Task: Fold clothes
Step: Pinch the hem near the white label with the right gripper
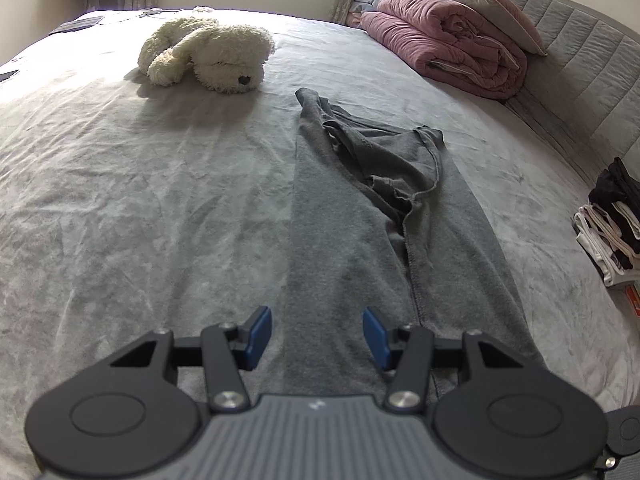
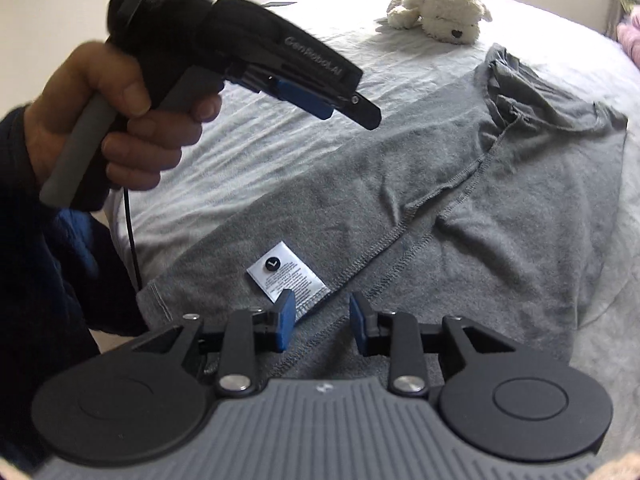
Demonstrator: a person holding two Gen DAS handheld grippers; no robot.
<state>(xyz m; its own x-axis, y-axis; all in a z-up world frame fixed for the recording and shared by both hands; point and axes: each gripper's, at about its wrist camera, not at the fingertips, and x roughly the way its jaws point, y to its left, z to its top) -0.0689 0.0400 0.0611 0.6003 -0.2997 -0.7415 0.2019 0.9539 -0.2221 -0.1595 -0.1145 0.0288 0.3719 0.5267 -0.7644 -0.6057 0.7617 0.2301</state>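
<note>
On the bed (image 1: 120,200), a grey shirt (image 1: 348,220) is lying lengthwise, sides folded inward, care label (image 2: 286,280) showing. Left tool (image 1: 316,336) and right tool (image 2: 322,326) are hovering released over its near hem; pinching both corners evenly should be keeping the fold square.

Bare bedsheet (image 1: 140,200) lies free toward ten o'clock; plush dog (image 1: 208,54) blocks eleven, folded quilt (image 1: 448,44) perhaps crowds one
</note>
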